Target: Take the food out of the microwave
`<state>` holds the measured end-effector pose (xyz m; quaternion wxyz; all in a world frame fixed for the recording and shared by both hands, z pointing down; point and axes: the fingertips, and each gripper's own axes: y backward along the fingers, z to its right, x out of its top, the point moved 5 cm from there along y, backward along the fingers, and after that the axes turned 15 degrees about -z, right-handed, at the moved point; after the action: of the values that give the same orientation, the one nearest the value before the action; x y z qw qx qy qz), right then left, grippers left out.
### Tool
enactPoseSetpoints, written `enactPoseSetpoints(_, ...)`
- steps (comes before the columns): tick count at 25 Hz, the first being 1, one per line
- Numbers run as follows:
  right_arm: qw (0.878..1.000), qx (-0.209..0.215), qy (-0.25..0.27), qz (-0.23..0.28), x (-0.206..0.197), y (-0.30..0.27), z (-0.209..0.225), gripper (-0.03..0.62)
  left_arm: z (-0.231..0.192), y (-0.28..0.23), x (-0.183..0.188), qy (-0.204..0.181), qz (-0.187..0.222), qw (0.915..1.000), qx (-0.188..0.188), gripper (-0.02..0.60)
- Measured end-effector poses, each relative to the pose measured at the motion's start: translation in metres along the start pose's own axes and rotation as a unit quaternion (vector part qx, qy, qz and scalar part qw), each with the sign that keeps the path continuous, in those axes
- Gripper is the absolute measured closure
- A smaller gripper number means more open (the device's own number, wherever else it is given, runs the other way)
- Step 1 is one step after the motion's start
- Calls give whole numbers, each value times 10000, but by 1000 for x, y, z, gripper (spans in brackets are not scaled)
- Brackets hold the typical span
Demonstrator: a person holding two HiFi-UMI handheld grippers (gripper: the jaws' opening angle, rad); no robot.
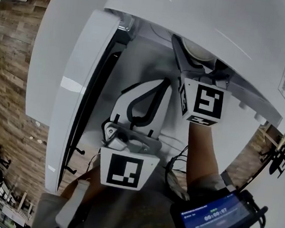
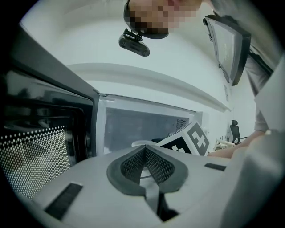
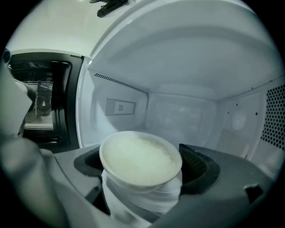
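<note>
Closest, my left gripper point(image 2: 143, 149) hangs beside the open door point(image 2: 40, 151). If I squeeze unevenly, I could tip the full white bowl of food point(image 3: 140, 156) inside the microwave point(image 3: 187, 67). My left fingers are together and empty. My right gripper point(image 3: 142, 164) is spread wide around the bowl at centre frame, pads seemingly not pressing.

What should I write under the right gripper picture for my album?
Right gripper inside the open microwave, jaws wide around a white bowl of food.
</note>
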<state>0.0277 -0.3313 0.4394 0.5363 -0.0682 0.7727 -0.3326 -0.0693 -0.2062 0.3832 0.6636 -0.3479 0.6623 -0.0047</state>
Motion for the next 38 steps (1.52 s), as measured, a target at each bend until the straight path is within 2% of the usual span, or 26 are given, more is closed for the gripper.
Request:
enactPoseSetpoints(7,9997,73,16,251,-2,36,-10,77,9,20,-6,-12,14,10000,85,575)
enactPoseSetpoints(12,9994,197,47,292,-25,74,-19,77,34,31,-8,-57,86,9999,92,575)
enactPoseSetpoints(18,9999,121,-37,40,-70,136,-24,77,79,56,-1,-382,261,9985,-278,575)
enactPoseSetpoints(23,9982,-179,-269,-508,-144,185,0,77,130,62,-11,-635,237,9957,-631,575)
enactPoseSetpoints(27,9946,-370,-426,-865,-196,202,20,77,157,63,-20,-657,172,9945,-792,575)
enactPoseSetpoints(31,9931,-417,-566,-941,-214,202,30,77,165,65,-26,-665,82,9944,-817,575)
enactPoseSetpoints(38,9921,-313,-489,-1112,-223,190,25,77,159,72,-30,-757,35,9949,-671,575)
